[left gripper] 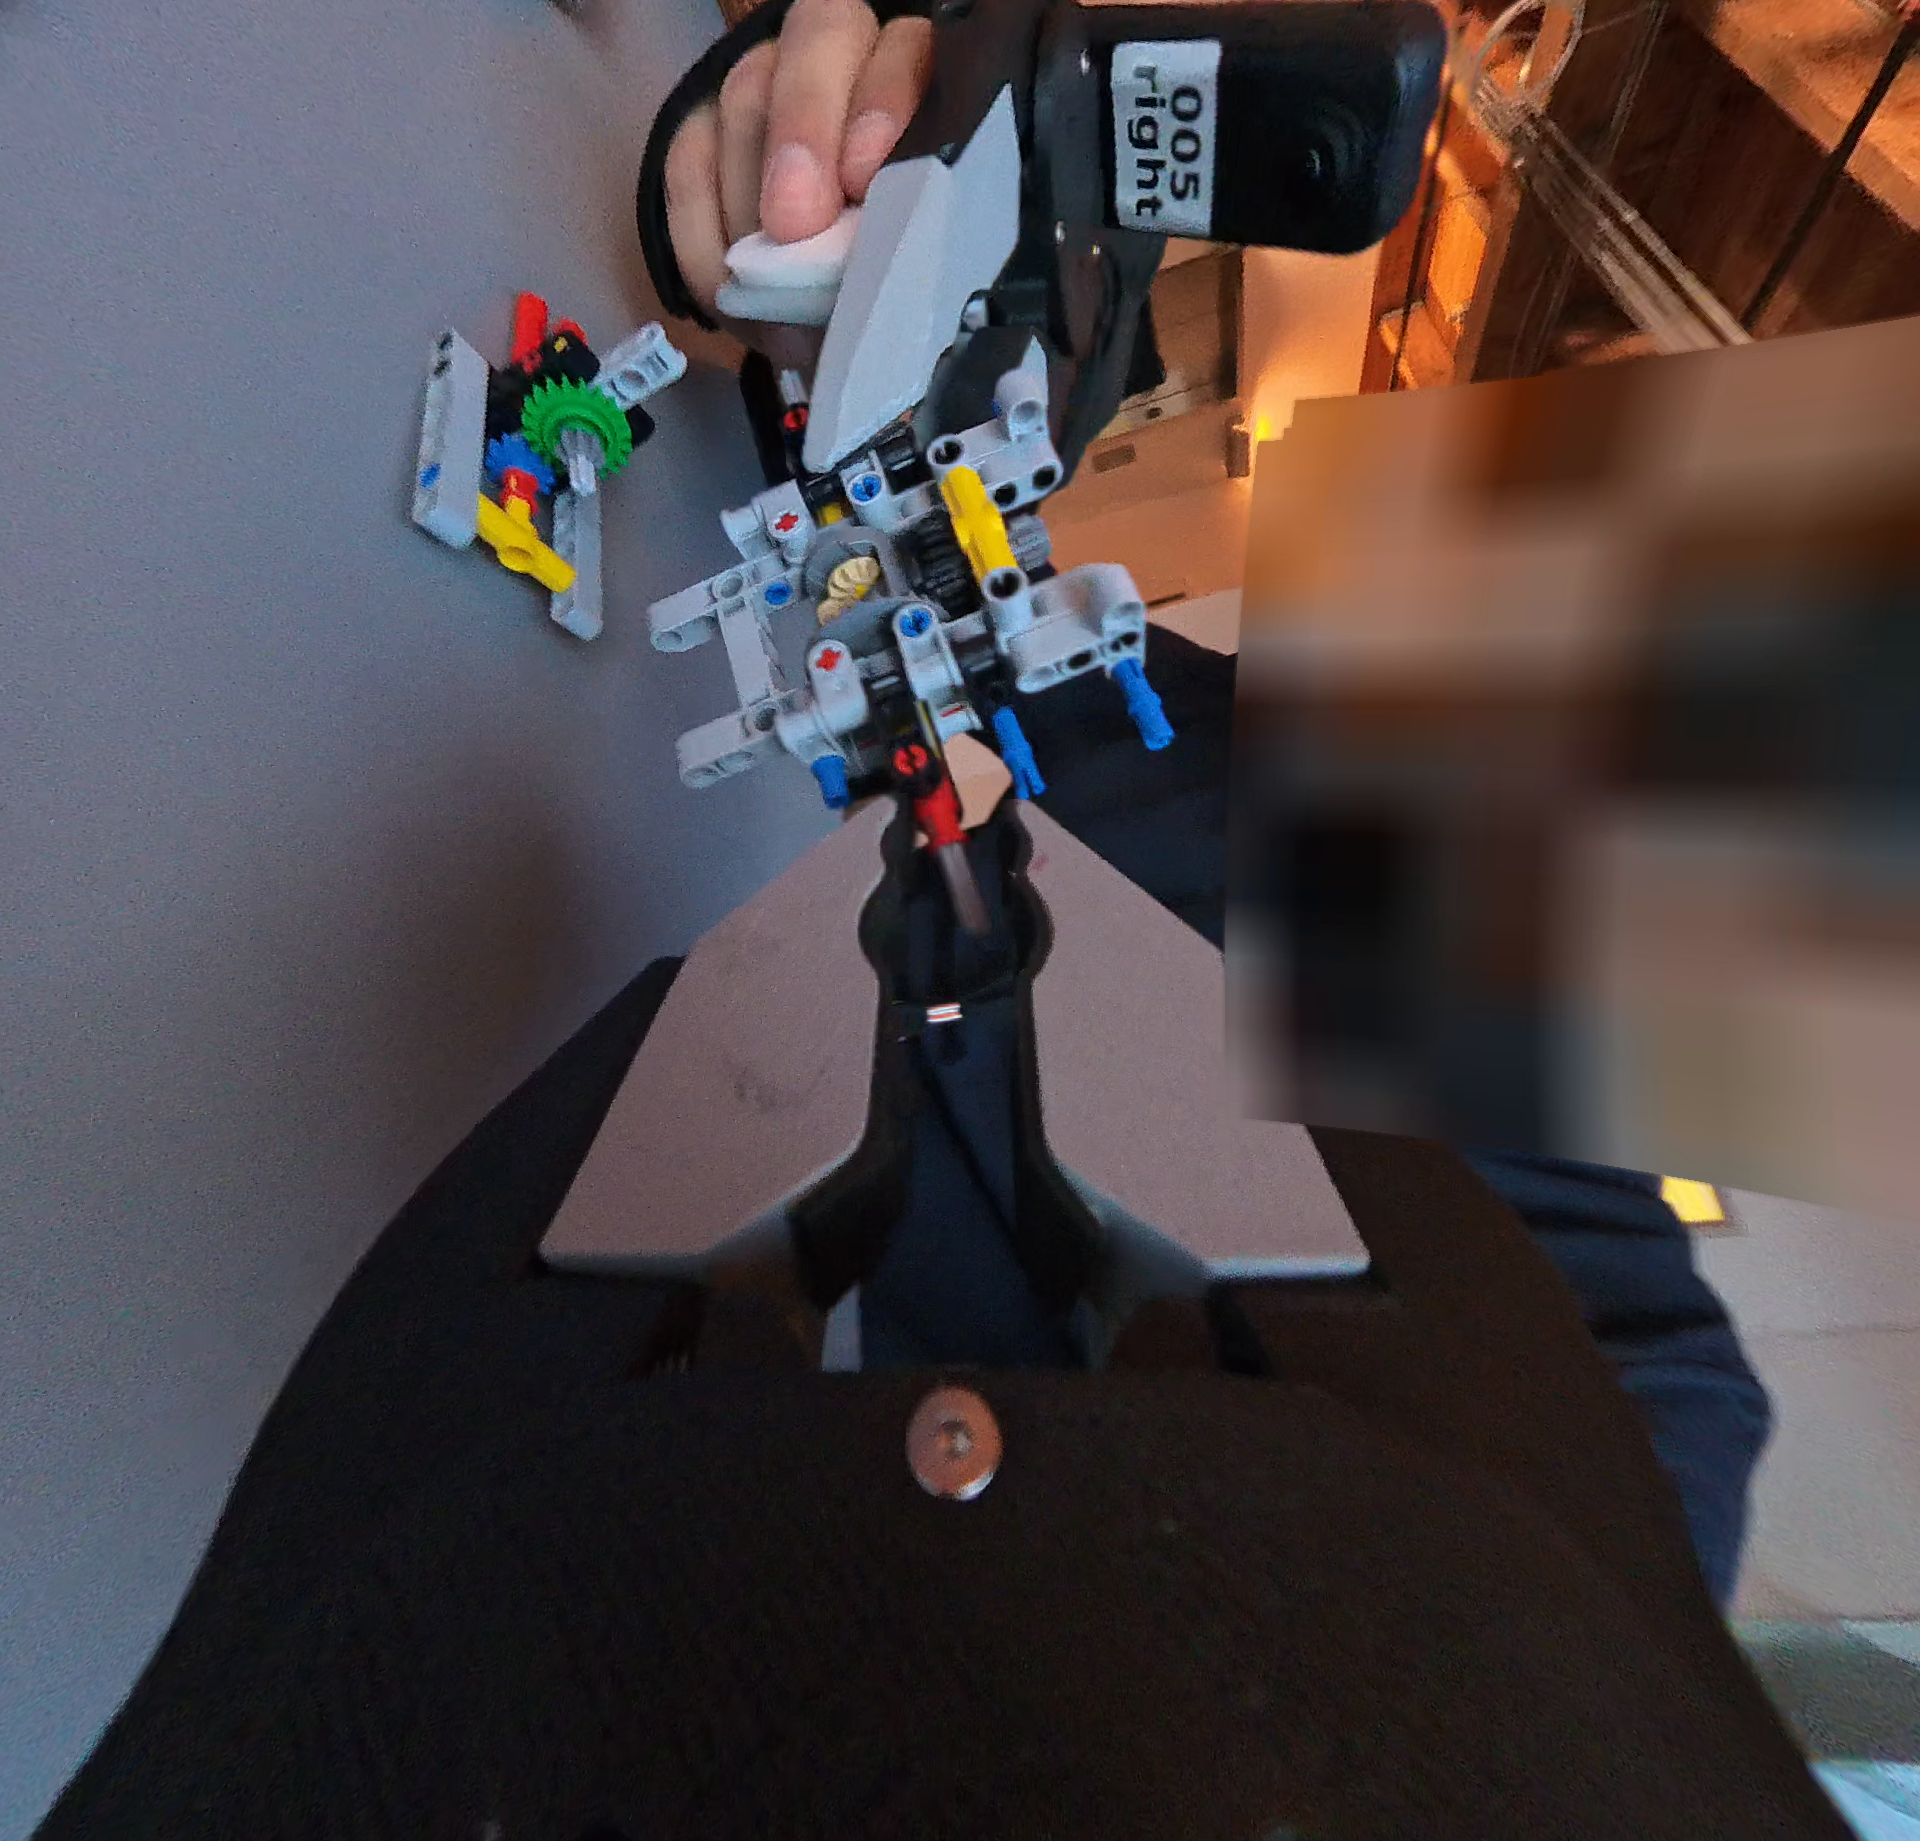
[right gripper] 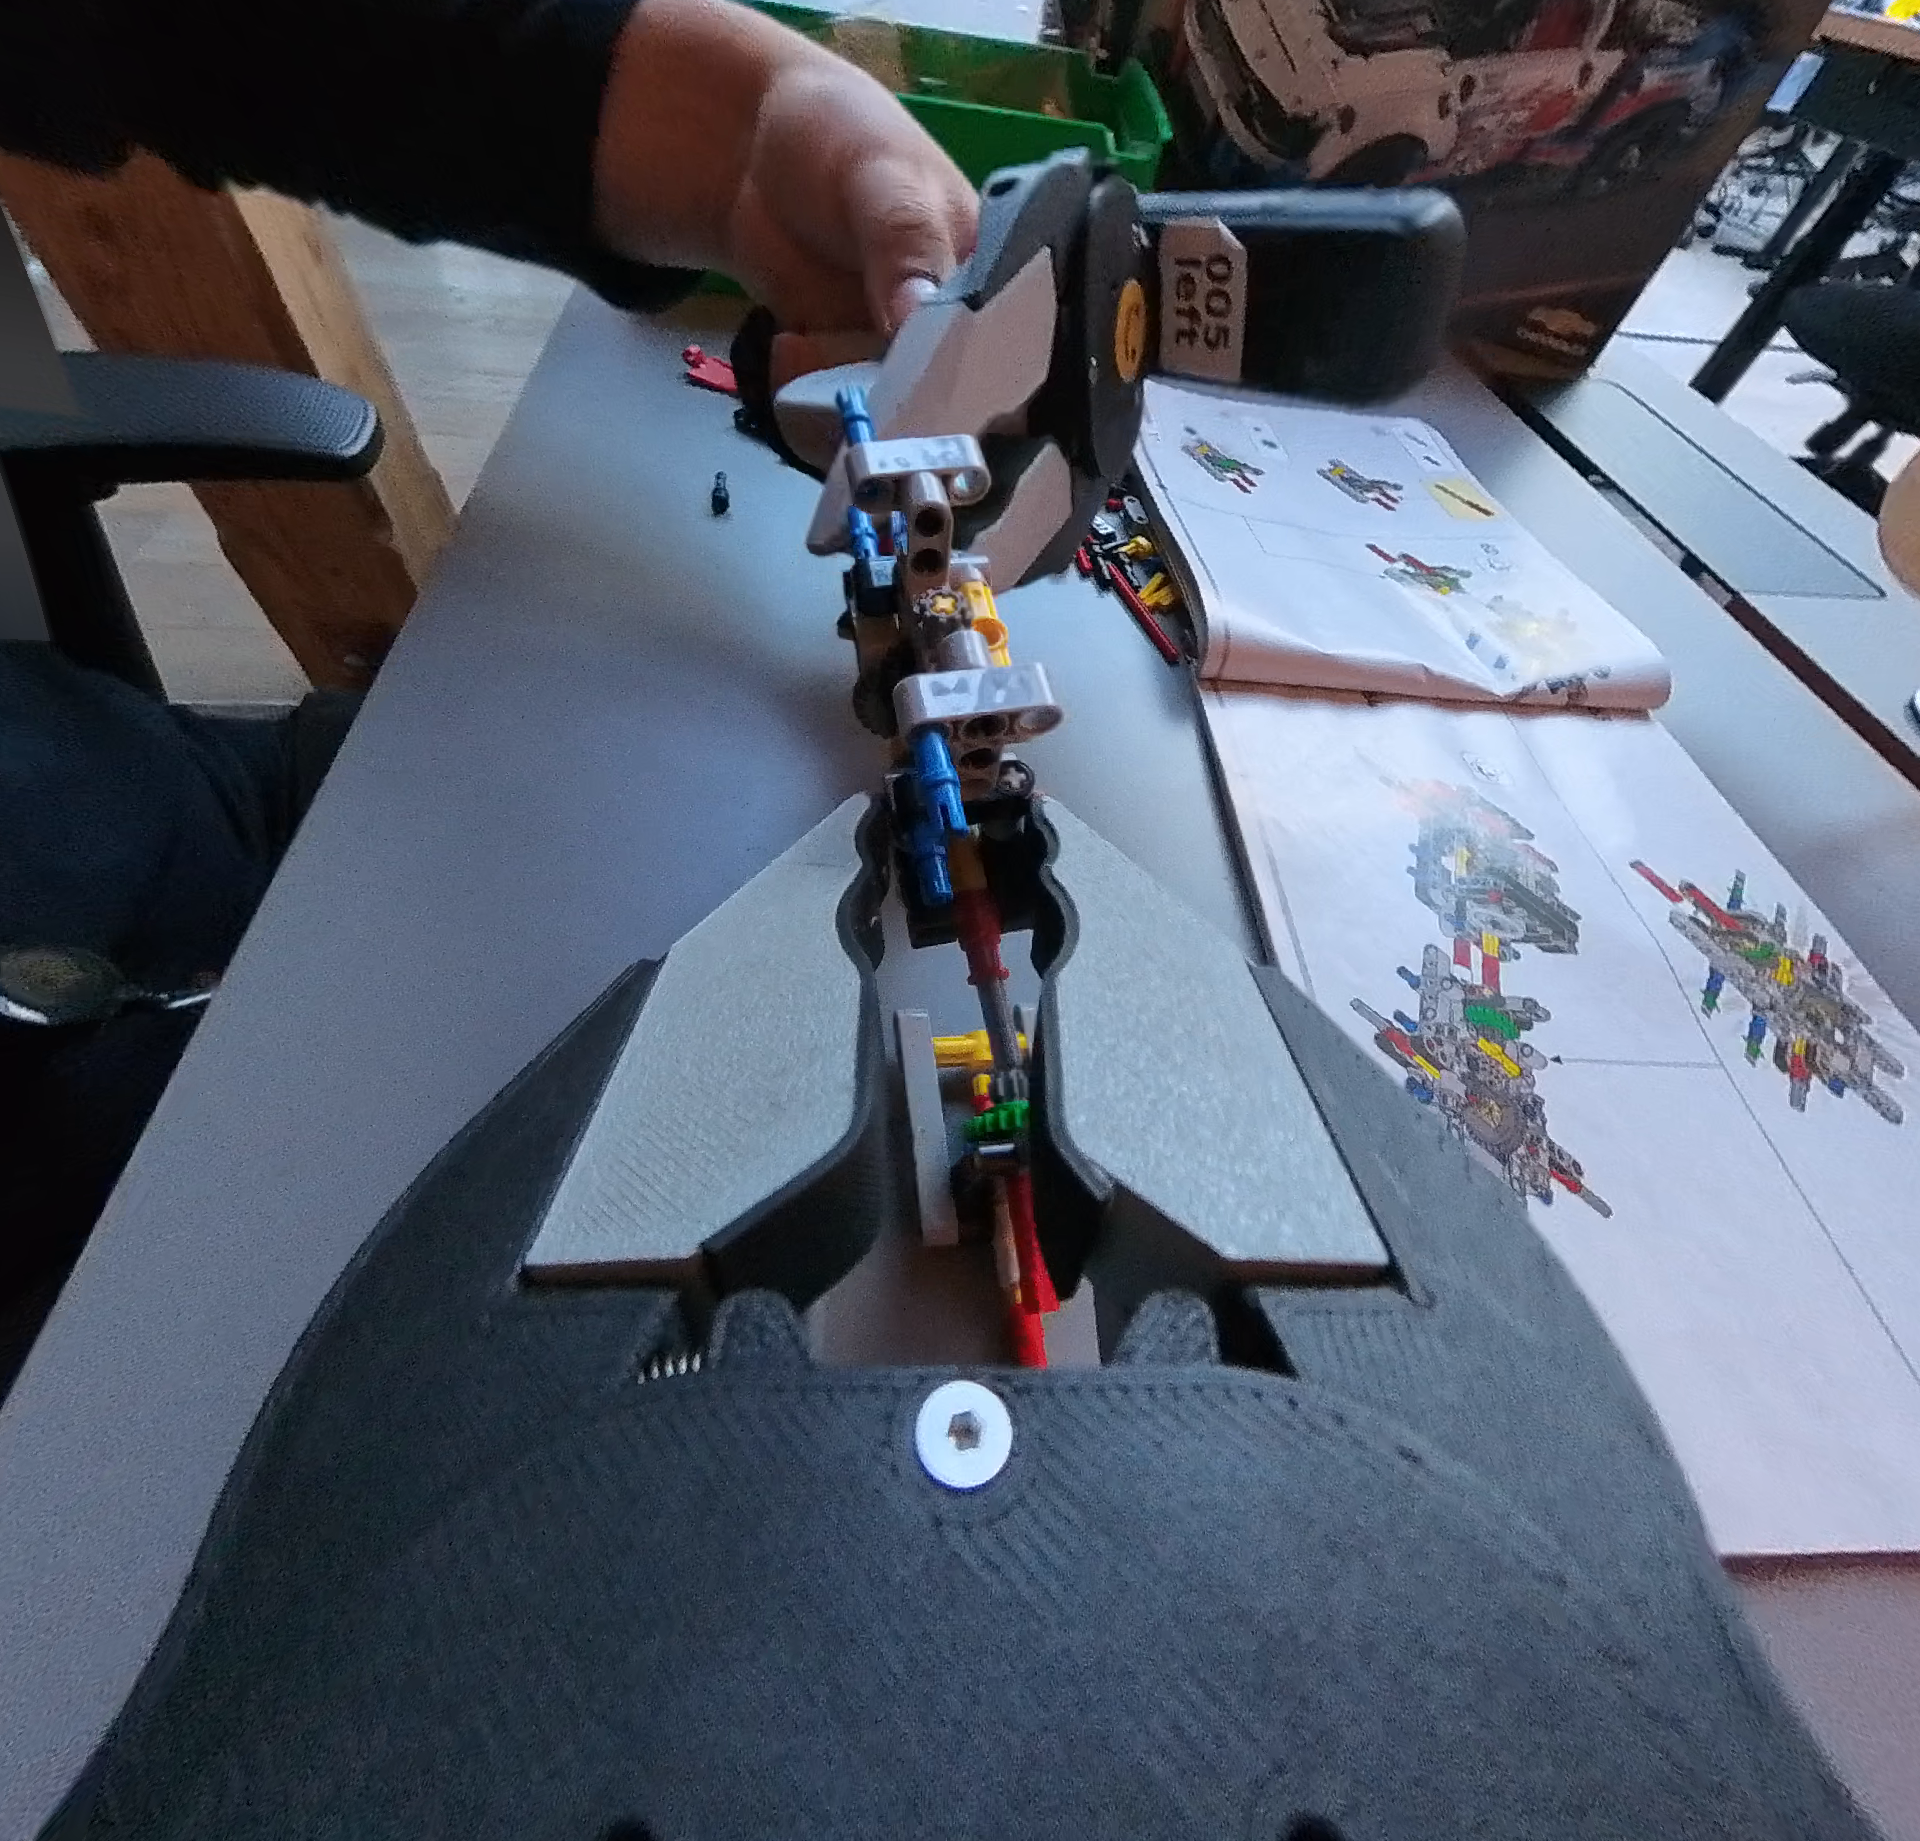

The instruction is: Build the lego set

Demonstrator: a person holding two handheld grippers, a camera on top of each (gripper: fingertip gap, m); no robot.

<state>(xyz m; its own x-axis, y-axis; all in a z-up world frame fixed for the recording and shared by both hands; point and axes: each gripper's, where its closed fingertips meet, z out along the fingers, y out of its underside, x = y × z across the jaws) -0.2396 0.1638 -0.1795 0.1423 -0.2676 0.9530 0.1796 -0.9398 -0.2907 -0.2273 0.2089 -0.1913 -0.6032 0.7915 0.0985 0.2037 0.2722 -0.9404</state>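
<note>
A grey Technic assembly (left gripper: 883, 607) with blue pins, a yellow part and tan gears hangs in the air between both grippers. My left gripper (left gripper: 951, 825) is shut on its near end, where a red bush (left gripper: 938, 812) and a grey axle run back between the pads. The right gripper (left gripper: 873, 441) clamps the far end. In the right wrist view, my right gripper (right gripper: 956, 856) is shut on the black end of the same assembly (right gripper: 956, 679), and the left gripper (right gripper: 914, 503) holds the other end.
A smaller assembly (left gripper: 530, 441) with a green gear lies on the grey table (left gripper: 208, 752); it also shows under the right fingers (right gripper: 977, 1116). Open instruction pages (right gripper: 1507, 1012) lie right. A green bin (right gripper: 1039, 118), a picture box (right gripper: 1455, 77) and a chair armrest (right gripper: 187, 420) stand around. Left tips to right tips: about 6 cm.
</note>
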